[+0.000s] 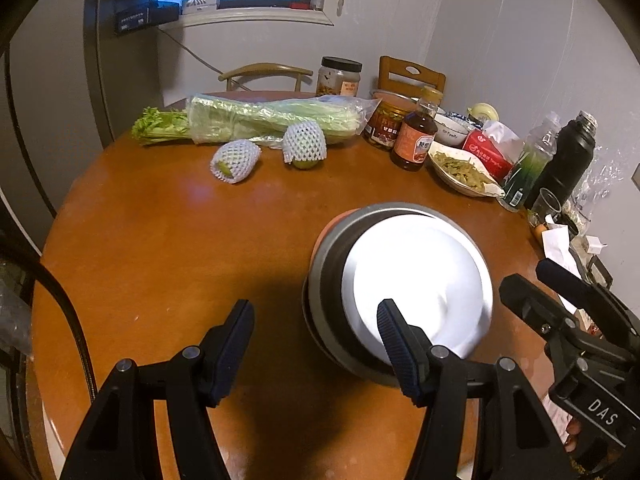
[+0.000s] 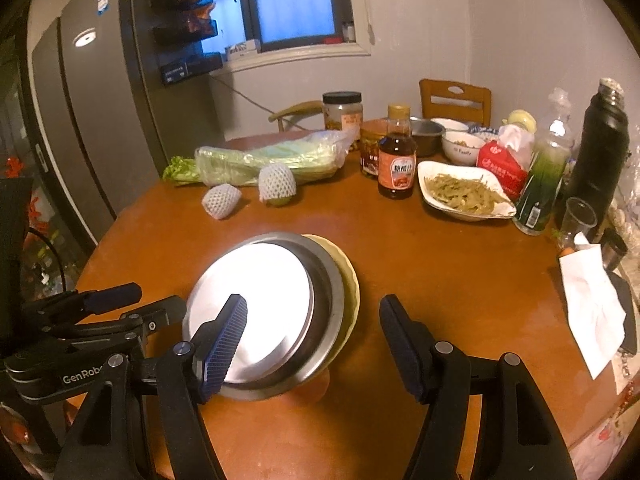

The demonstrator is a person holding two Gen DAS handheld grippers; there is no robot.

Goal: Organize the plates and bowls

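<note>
Left wrist view: a nested stack (image 1: 400, 280) of plates and bowls is seen mid-table, near the sauce bottle (image 1: 414, 136); stacking is judged largely done, the far bowls left. No long axis is shown; the stack tilts. Left gripper (image 1: 312, 344) and right gripper (image 2: 316, 340) are held open, empty.

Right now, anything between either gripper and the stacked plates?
Nothing visible. The plate stack sits alone on bare table, directly ahead of the open left gripper and right gripper. Fruit, bottles and the food dish stand well behind it.
</note>
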